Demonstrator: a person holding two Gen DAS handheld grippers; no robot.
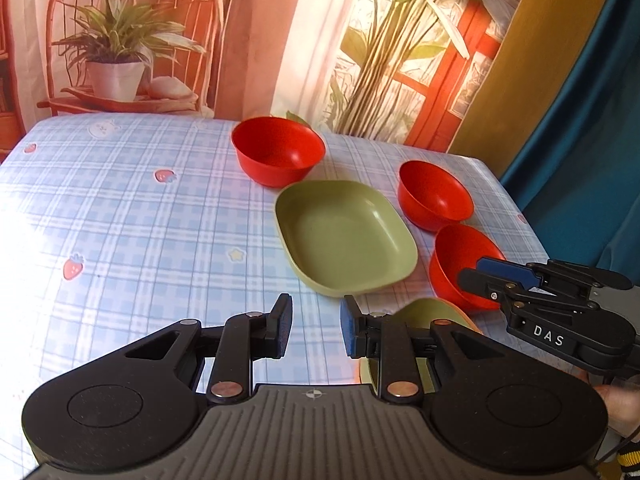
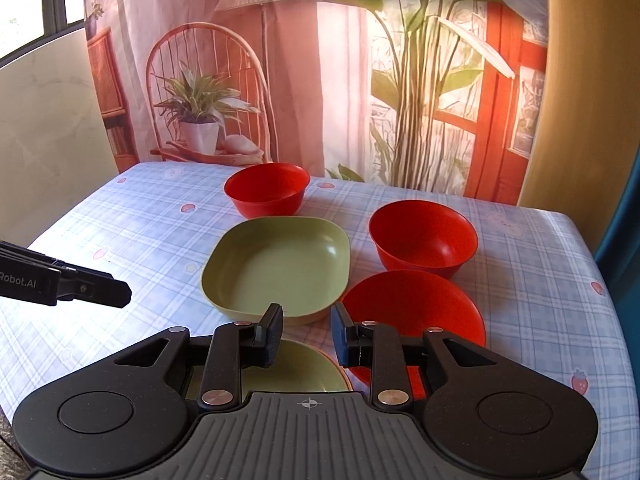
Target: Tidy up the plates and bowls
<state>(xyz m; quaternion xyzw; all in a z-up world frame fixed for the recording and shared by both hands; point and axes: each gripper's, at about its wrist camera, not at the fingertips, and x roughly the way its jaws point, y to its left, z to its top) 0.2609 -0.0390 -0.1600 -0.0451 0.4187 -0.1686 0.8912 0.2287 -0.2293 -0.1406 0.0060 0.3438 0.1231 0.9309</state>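
Note:
Three red bowls stand on the checked tablecloth: a far one [image 1: 278, 150] [image 2: 267, 188], a right one [image 1: 435, 194] [image 2: 423, 238] and a near one [image 1: 460, 264] [image 2: 412, 312]. A green plate [image 1: 346, 236] [image 2: 276, 266] lies between them. A second green plate [image 1: 424, 314] [image 2: 296, 366] lies nearer, partly hidden under the grippers. My left gripper [image 1: 316, 330] is open and empty above the cloth, just left of the near plate. My right gripper [image 2: 307, 334] is open and empty over the near plate, beside the near bowl; it also shows in the left wrist view [image 1: 476, 276].
The table [image 1: 120, 220] [image 2: 540, 280] is covered by a blue plaid cloth with strawberry prints. A printed backdrop [image 2: 320, 80] hangs right behind the far edge. The table's right edge drops off by a blue curtain [image 1: 592, 140].

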